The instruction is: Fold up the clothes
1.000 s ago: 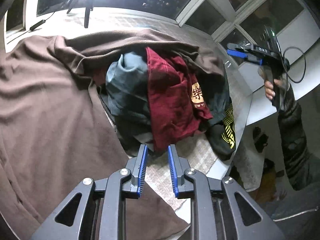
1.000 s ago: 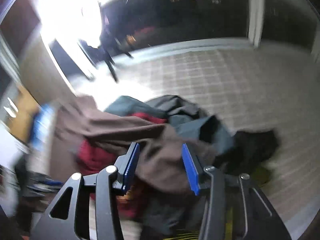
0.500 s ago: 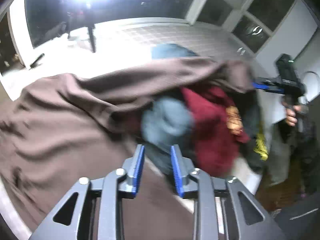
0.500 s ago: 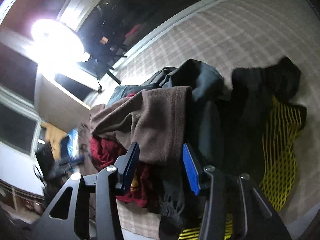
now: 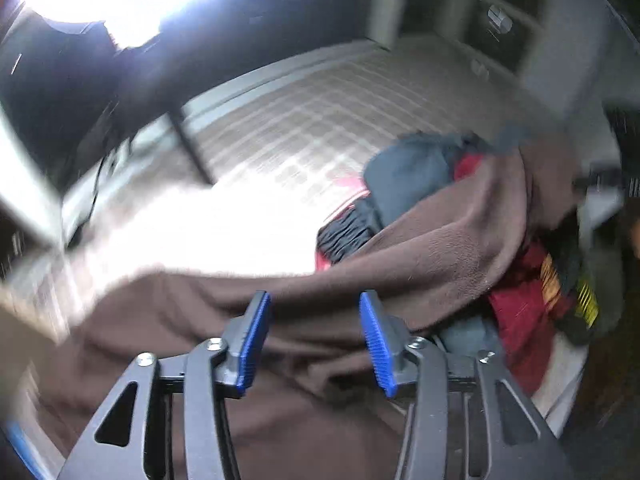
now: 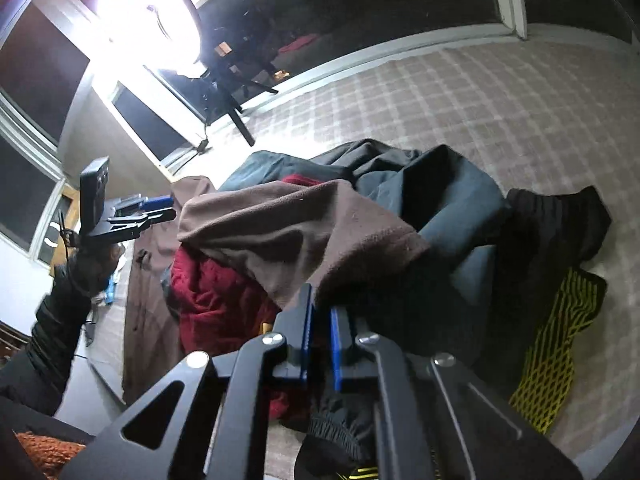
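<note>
Gripping the brown garment (image 6: 304, 232) hem, right gripper (image 6: 320, 332) jaws just clamped | left gripper (image 5: 314, 336) jaws just widening, empty | risk: thin pinch slips, dragging clothes pile (image 6: 460, 216).

A fleece (image 6: 296, 224) is lying over the clothes pile (image 6: 452, 216) on the worktop (image 6: 500, 92); a lamp (image 6: 148, 16) is standing behind.

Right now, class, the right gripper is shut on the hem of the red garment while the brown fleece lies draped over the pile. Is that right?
Not quite. In the right wrist view the right gripper is shut on the edge of the brown fleece itself; the red garment lies under it, ungripped. The fleece does drape over the pile.
</note>
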The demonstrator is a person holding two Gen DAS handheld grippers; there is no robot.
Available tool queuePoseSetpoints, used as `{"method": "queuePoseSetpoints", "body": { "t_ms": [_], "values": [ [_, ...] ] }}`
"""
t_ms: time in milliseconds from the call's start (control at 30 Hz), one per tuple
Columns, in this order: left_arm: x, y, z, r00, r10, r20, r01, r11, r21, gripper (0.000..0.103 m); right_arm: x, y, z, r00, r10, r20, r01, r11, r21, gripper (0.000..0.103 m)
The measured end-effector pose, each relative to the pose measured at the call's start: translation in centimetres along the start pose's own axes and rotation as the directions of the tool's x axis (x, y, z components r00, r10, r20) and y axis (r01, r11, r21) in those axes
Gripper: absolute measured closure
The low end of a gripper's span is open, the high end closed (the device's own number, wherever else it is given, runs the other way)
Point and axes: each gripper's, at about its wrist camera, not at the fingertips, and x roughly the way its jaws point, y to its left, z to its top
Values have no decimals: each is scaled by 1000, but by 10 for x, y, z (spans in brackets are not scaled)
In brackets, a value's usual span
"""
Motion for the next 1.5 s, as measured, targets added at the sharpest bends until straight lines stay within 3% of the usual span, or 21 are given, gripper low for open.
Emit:
{"method": "queuePoseSetpoints", "body": {
  "t_ms": [100,133,167,200,400,533,600,633,700,800,900,1000,1233,1267,1300,1400,1500],
  "values": [
    [19,-11,10,999,-17,-31,21,993,117,61,-3,9,1,1000,-20,7,20,1000,2,96],
    [24,-11,12,998,-35,-44,40,992,117,85,-4,12,1,999,-30,12,30,1000,-2,96],
    [29,-10,13,997,-53,-57,60,991,117,100,-7,15,1,999,-45,21,45,999,-4,97],
    [30,-9,14,996,-64,-59,71,991,114,101,-10,17,1,998,-58,27,58,998,-1,97],
    [-4,14,21,995,-91,37,88,992,86,101,-46,34,2,982,-166,88,167,986,2,99],
    [-4,33,38,993,-69,98,62,996,70,102,-66,49,1,966,-219,138,225,974,-30,99],
    [8,45,43,995,-29,92,26,999,34,103,-50,43,-2,963,-254,86,258,966,-31,99],
    [14,49,43,997,-27,72,25,999,23,97,-36,37,-4,961,-274,42,276,961,-35,99],
    [24,56,40,1000,26,13,-26,1000,2,98,-17,23,-8,957,-289,-17,288,957,-34,99],
    [9,56,25,1000,-20,21,20,1000,-8,97,-24,4,-5,979,-200,31,199,979,34,98],
    [-6,33,7,997,-76,30,74,995,63,88,-46,-5,7,989,-112,99,106,992,66,99],
    [-5,14,-7,992,-128,10,127,987,98,86,-59,-2,22,989,-96,117,91,995,45,98],
    [26,-11,-21,984,-173,-52,179,974,137,88,-60,6,49,990,-82,114,84,996,-6,99],
    [30,-15,-22,982,-178,-57,185,972,143,89,-58,7,52,990,-80,113,82,997,-14,99],
    [31,-17,-23,981,-186,-57,193,971,145,98,-57,8,54,991,-79,110,81,996,-19,98],
    [31,-9,-21,986,-158,-60,164,981,103,103,-54,10,61,992,-77,103,81,996,-33,98],
    [12,5,-20,976,-214,-30,215,976,37,103,-54,15,67,993,-71,89,76,996,-55,98]
  ]
}}
